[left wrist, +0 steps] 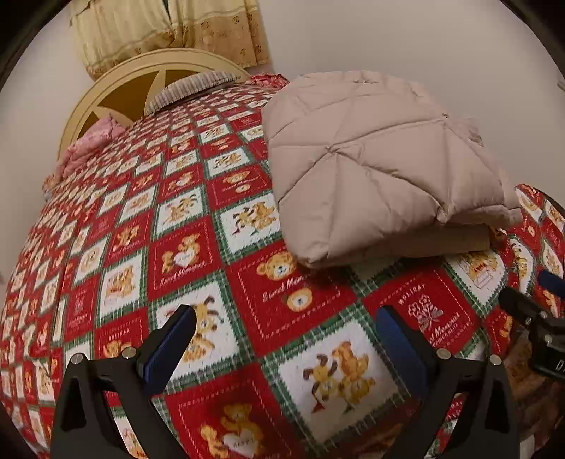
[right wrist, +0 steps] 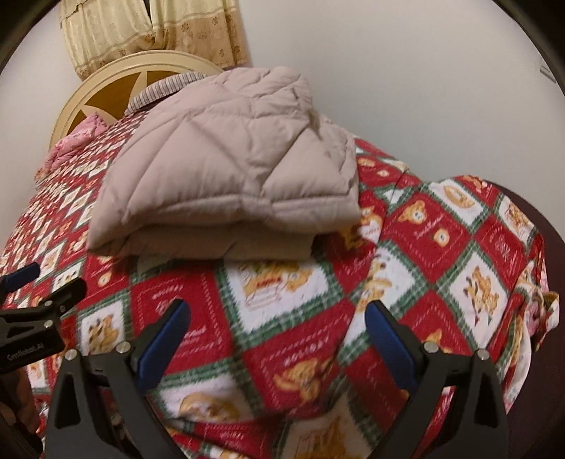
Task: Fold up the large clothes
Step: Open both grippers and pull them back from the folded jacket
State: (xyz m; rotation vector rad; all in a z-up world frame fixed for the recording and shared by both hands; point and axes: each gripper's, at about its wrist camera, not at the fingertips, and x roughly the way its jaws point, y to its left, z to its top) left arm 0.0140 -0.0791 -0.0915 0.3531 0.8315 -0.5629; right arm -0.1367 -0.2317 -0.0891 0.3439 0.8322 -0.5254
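Note:
A beige quilted puffer jacket (left wrist: 374,166) lies folded in a thick bundle on the red teddy-bear bedspread (left wrist: 169,219). It also shows in the right wrist view (right wrist: 226,173), in the upper middle. My left gripper (left wrist: 286,317) is open and empty, held over the bedspread in front of the jacket. My right gripper (right wrist: 277,314) is open and empty, also short of the jacket's near edge. The right gripper shows at the right edge of the left wrist view (left wrist: 529,310). The left gripper shows at the left edge of the right wrist view (right wrist: 39,293).
A cream round headboard (left wrist: 116,91) with a striped pillow (left wrist: 190,88) and pink bedding (left wrist: 91,141) stands at the far end. Yellow curtains (left wrist: 169,28) hang behind. The bedspread drops off the bed's edge at the right (right wrist: 522,282).

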